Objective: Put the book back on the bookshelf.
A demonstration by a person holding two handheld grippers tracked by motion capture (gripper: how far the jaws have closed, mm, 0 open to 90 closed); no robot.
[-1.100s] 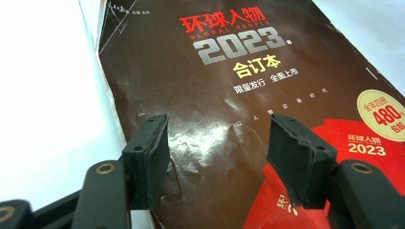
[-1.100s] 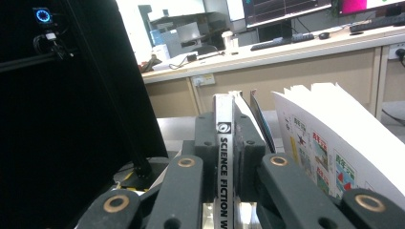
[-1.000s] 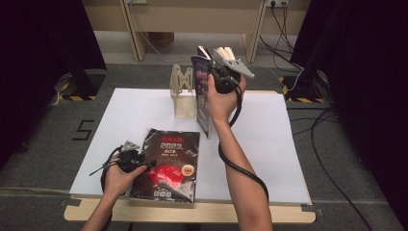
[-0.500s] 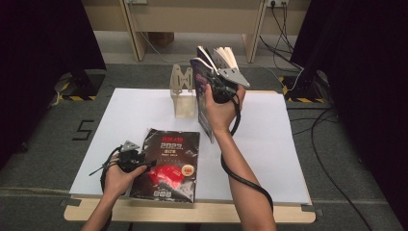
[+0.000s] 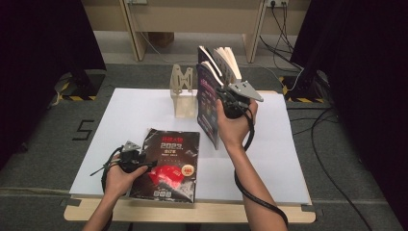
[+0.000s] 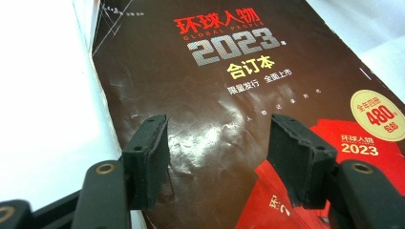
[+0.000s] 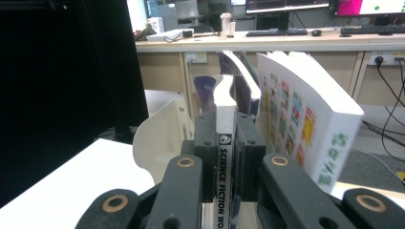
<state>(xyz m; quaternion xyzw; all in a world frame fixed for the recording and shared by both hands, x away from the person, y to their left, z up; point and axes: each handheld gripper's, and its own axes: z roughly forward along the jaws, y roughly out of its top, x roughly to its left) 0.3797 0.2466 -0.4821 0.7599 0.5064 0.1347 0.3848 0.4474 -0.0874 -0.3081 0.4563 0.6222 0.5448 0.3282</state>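
The right gripper [image 5: 230,102], clamped on the spine of an upright magazine [image 5: 208,103], has carried it leftward over the past second, so it now stands just beside the wooden book stand [image 5: 183,94] at the back of the bench [image 5: 279,159]. Slotting it in looks near. The left gripper [image 6: 217,157] hangs with jaws apart over the 2023 magazine [image 5: 171,163] lying flat near the front edge.
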